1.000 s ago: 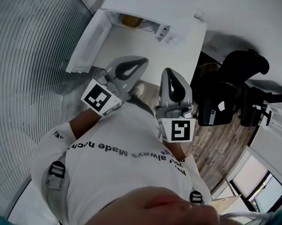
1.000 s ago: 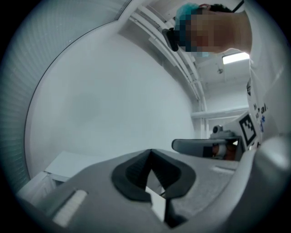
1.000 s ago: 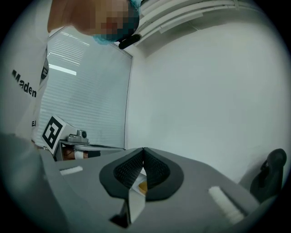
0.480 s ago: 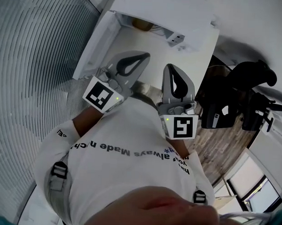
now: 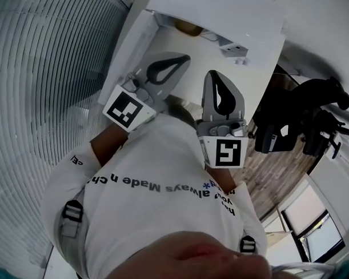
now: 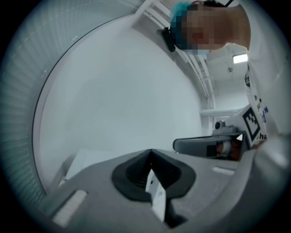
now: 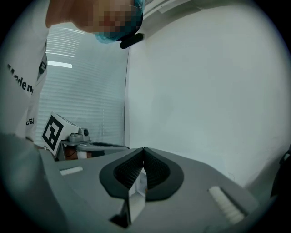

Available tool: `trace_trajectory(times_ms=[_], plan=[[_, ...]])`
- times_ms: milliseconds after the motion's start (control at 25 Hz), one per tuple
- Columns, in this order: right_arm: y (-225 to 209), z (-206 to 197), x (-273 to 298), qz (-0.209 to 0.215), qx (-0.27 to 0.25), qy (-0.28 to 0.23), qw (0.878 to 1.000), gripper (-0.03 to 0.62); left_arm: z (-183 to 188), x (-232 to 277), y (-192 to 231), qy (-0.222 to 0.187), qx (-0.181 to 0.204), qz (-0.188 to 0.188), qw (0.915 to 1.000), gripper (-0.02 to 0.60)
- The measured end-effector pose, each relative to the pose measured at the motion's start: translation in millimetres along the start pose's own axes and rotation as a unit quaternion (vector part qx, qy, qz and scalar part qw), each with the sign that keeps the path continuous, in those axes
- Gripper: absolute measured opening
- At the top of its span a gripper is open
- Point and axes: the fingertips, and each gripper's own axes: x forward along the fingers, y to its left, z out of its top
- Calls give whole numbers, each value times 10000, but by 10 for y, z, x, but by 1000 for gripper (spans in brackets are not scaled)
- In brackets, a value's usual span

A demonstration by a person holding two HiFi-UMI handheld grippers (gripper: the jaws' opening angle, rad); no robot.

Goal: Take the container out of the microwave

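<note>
Left hand-held gripper [image 5: 183,60]: jaws pressed together with nothing between them, confirmed in its own view [image 6: 150,154]. It is held level over the near edge of the desk [image 5: 251,76].

Right hand-held gripper [image 5: 215,78]: jaws likewise pressed together and empty [image 7: 143,153]. It sits just beside the left one, and the two are apart.

Microwave [image 5: 224,12]: stands at the far end of the desk, with its door [image 5: 129,51] swung open to the left.

Container [image 5: 188,28]: a yellowish item inside the microwave cavity, well apart from both grippers and touched by neither.
</note>
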Motion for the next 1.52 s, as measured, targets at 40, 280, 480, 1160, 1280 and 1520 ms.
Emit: trace_trajectory(times_ms=[40, 280, 480, 1160, 1280, 1520], plan=[[-13, -50, 47, -47, 25, 47, 10000, 2, -56, 4, 46, 36, -33, 7, 10000, 3], [-212, -538, 350, -200, 76, 376, 9991, 23, -481, 149, 395, 193, -75, 133, 9997, 3], [-359, -958, 600, -196, 142, 638, 9977, 46, -823, 301, 628, 268, -141, 224, 9993, 5], [-977, -2460, 1404, -789, 986, 1442, 9815, 81, -2099, 735, 1299, 497, -299, 703, 9958, 5], [-1032, -2681, 1530, -864, 1035, 1591, 9780, 94, -2253, 769, 1398, 518, -301, 755, 9953, 3], [-1054, -2918, 1748, -976, 1163, 1789, 9721, 115, -2449, 760, 1570, 610, -278, 847, 9942, 5]])
